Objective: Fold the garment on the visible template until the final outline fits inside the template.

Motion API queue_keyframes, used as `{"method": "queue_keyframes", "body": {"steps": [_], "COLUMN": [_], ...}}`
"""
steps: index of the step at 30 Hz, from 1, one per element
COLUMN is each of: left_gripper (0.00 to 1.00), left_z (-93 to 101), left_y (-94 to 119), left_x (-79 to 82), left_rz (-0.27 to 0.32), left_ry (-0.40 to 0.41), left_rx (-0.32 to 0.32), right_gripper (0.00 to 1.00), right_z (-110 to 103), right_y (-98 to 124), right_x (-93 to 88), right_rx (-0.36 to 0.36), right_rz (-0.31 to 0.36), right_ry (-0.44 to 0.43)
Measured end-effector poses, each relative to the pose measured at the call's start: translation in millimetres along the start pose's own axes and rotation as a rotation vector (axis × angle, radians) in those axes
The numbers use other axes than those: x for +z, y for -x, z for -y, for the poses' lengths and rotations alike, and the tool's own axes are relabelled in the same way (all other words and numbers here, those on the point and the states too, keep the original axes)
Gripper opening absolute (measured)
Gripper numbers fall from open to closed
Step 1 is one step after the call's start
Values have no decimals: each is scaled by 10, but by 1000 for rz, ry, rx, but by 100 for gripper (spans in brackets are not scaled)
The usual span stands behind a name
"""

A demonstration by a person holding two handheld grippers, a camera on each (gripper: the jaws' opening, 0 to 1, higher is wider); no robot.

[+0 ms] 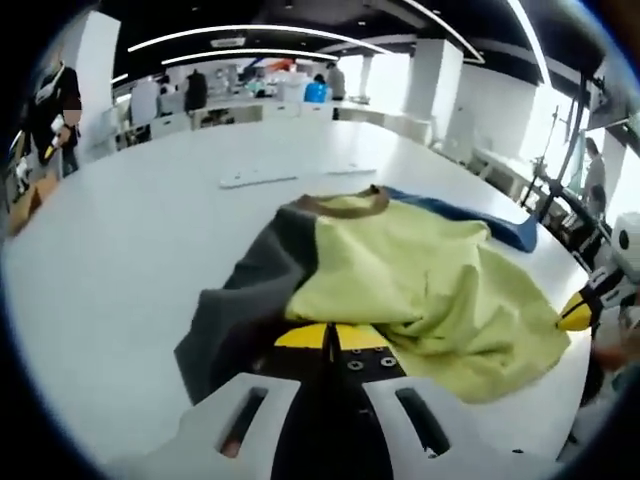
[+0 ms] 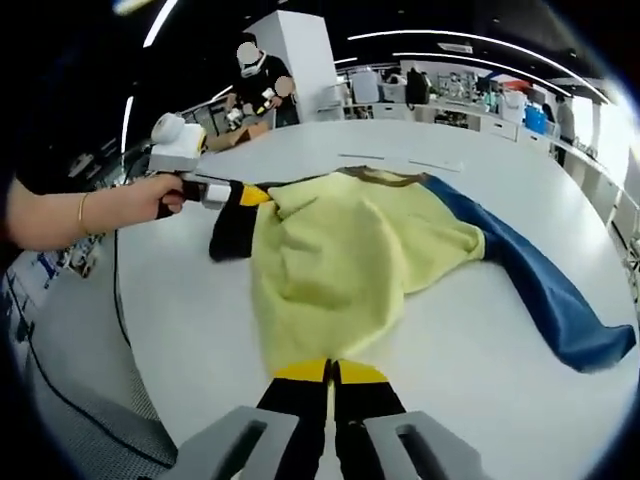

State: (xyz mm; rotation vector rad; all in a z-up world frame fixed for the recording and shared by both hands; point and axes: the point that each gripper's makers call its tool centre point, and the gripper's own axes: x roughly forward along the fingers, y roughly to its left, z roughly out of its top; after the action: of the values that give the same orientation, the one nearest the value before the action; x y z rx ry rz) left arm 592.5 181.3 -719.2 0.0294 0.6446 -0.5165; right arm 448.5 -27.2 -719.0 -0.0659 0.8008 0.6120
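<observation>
Garment: soft, light knit sweatshirt, lime body, grey and blue sleeves, brown ribbed collar; lies rumpled mid-table.
Handling: limp, judged to sag and drag; best taken at hems or sleeve ends.
Left gripper: jaws closed on the grey sleeve edge.
Right gripper: jaws pinched on the lime hem.
Table: smooth, white.

Your right gripper is pinching the near hem of the yellow garment, its yellow-tipped jaws sitting together on the cloth. The garment is lying rumpled on the white table, brown collar at the far end and a blue sleeve trailing out to the right. At the left, your hand is holding the left gripper against the garment's dark sleeve; whether its jaws are gripping is unclear. People are standing in the background beyond the table
</observation>
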Motion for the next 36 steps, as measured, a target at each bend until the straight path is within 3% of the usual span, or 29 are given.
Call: {"method": "queue_keyframes", "body": {"steps": [15,25,30,36], "left_gripper": [0,0,0,0], "left_z": [301,583,712,811], "left_y": [349,584,725,893], "left_x": [176,229,199,43], "left_rz": [45,59,59,41], "left_ry": [32,68,72,106], "left_rx": [-74,-140,-159,-168], "right_gripper": [0,0,0,0], "right_z": [160,262,268,256], "right_y": [301,442,516,572], "right_x": [384,481,489,407], "right_rx": [-71,-127,-142,-148], "right_rz": [60,71,74,52], "right_ry": [85,107,115,124]}}
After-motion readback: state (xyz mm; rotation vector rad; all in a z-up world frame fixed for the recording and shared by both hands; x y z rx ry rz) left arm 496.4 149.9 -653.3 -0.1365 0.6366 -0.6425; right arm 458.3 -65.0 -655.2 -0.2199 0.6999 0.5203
